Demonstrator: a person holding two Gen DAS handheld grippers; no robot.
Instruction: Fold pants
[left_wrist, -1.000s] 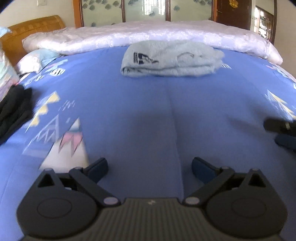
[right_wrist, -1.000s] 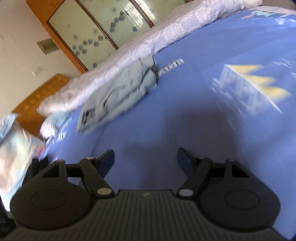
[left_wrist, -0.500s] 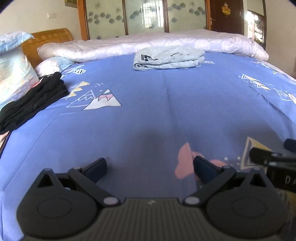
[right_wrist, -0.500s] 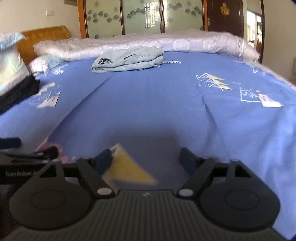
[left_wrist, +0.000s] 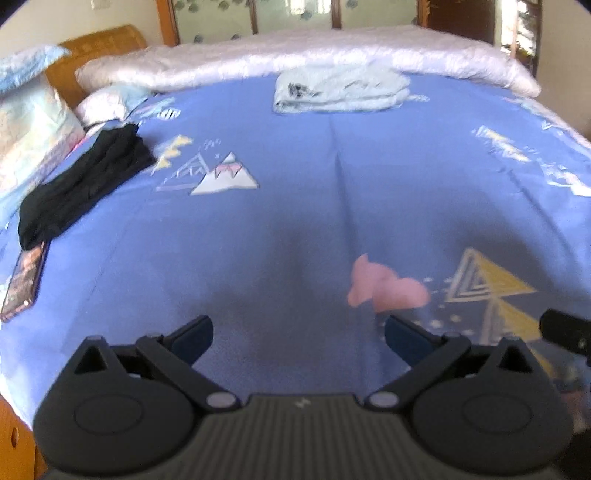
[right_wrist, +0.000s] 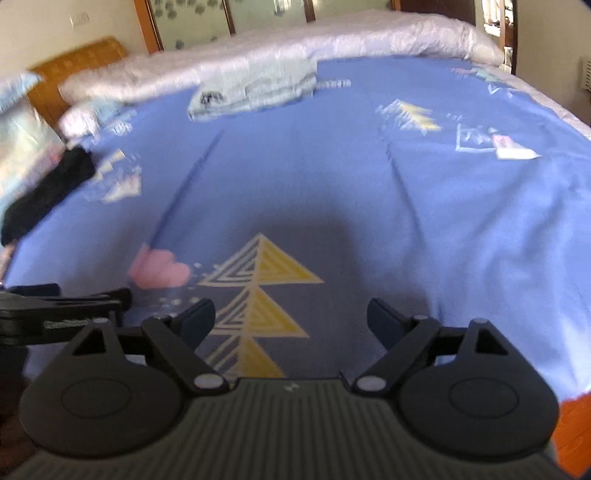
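pants: light blue-grey pants (left_wrist: 341, 90) folded in a bundle, far ahead of both claws on the blue bedsheet (left_wrist: 295, 206), just before the white quilt (left_wrist: 295, 55)
left gripper (left_wrist: 298, 336): jaws wide apart, nothing between them, over bare sheet
right gripper (right_wrist: 291, 317): jaws have just been opening, now wide, nothing between them, above yellow triangle print (right_wrist: 258, 273)
black garment (left_wrist: 85, 184): ahead-left of left claw, by the pillows (left_wrist: 33, 122)
headboard (left_wrist: 99, 44): wooden, far left

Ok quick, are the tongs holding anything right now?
Left tongs: open, holding nothing.
Right tongs: open, jaws just widened, holding nothing.
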